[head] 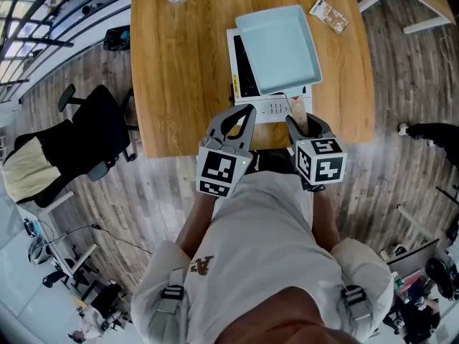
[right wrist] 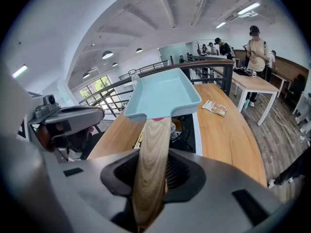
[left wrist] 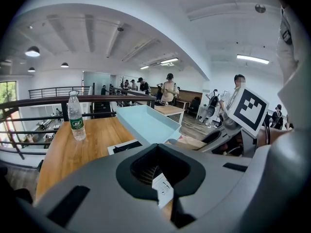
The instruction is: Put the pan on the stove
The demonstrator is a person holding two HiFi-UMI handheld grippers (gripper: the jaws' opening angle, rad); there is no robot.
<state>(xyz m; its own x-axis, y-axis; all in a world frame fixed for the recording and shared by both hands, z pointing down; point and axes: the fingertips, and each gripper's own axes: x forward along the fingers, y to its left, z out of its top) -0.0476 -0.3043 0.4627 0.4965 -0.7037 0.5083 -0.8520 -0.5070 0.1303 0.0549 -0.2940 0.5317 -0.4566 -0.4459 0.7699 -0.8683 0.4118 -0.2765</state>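
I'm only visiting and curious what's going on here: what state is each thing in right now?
pan: empty, held up over the stove, not set down.
wooden handle: clamped in the right gripper.
stove: on the table beneath the pan; on or off unclear.
right gripper: shut on the handle.
left gripper: shut, empty.
water bottle: upright, capped.
packet: lying flat on the table.
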